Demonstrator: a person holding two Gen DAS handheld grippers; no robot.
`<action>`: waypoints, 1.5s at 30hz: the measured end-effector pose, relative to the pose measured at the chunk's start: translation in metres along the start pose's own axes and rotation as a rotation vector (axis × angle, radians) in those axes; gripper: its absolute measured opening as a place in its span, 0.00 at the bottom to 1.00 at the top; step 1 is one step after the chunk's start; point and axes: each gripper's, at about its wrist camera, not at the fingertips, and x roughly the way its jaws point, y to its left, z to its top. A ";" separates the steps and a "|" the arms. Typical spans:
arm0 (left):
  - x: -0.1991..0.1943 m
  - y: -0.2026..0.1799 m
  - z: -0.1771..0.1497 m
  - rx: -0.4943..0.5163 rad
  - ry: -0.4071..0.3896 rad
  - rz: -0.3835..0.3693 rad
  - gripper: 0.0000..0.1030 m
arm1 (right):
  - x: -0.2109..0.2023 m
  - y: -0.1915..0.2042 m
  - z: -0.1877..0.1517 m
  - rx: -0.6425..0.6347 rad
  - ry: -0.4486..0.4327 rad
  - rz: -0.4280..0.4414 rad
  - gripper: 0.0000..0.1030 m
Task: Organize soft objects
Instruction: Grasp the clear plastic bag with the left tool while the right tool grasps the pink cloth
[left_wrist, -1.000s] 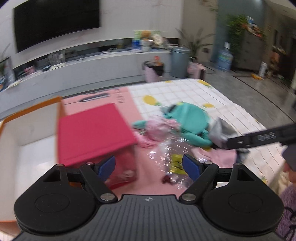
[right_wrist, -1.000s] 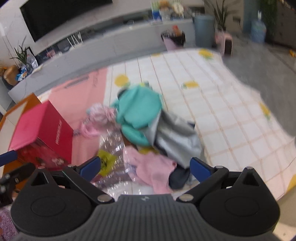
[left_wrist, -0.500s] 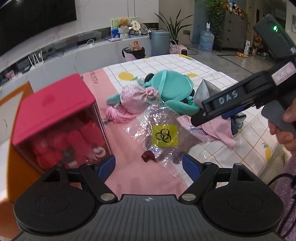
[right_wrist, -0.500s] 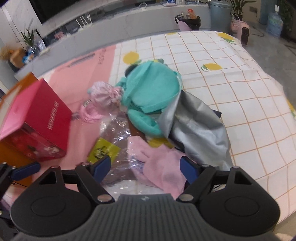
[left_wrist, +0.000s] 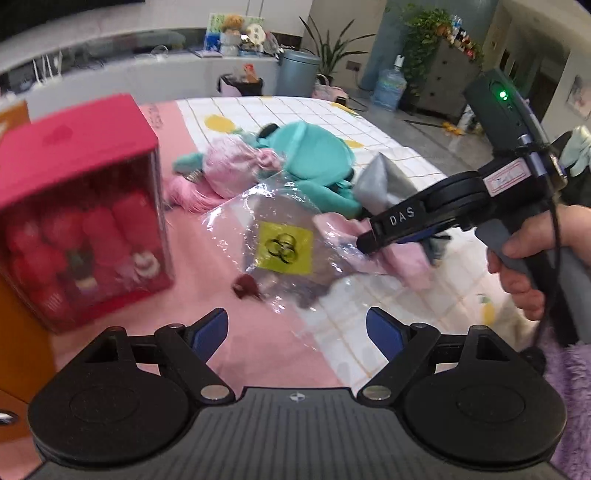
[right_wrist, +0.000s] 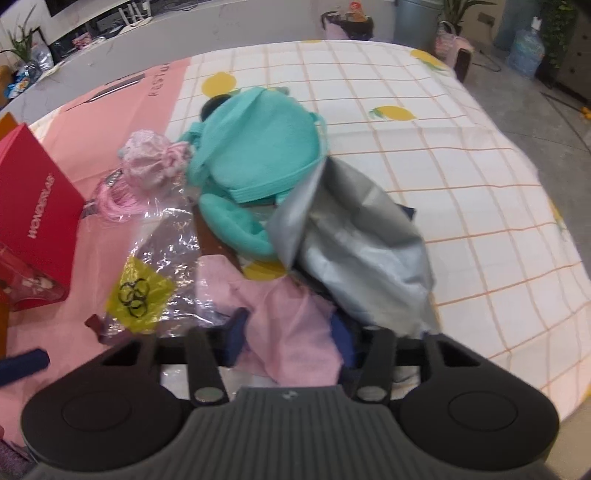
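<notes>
A heap of soft things lies on the table: a teal plush (right_wrist: 258, 155), a pink drawstring pouch (right_wrist: 147, 162), a grey cloth (right_wrist: 351, 240) and a pink cloth (right_wrist: 288, 317). A clear plastic bag (right_wrist: 140, 288) with a yellow label lies partly under them. My right gripper (right_wrist: 291, 336) points steeply down at the pile's near edge. Its jaws are closing, with the bunched pink cloth between the pads. In the left wrist view its tip (left_wrist: 365, 242) rests on that pink cloth (left_wrist: 406, 254). My left gripper (left_wrist: 297, 325) hovers open over the pink mat, just short of the bag (left_wrist: 284, 247), holding nothing.
A red box (left_wrist: 81, 206) with a clear front stands on the left, against an orange carton (left_wrist: 14, 332). The checked tablecloth (right_wrist: 443, 147) stretches to the right of the pile. A person's hand (left_wrist: 524, 266) holds the right gripper's handle.
Both grippers came down closer to the pile. The right jaws went from wide open to narrowed around the pink cloth. The left jaws stayed open.
</notes>
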 end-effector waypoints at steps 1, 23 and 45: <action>0.000 -0.001 -0.001 0.011 -0.006 0.006 0.97 | -0.001 -0.003 0.000 0.011 -0.002 -0.008 0.26; 0.024 -0.036 0.003 0.135 -0.031 0.058 1.00 | -0.062 -0.018 -0.025 0.099 -0.064 0.124 0.13; 0.074 -0.056 0.004 0.124 -0.059 0.178 0.82 | -0.065 -0.021 -0.026 0.057 -0.100 0.099 0.31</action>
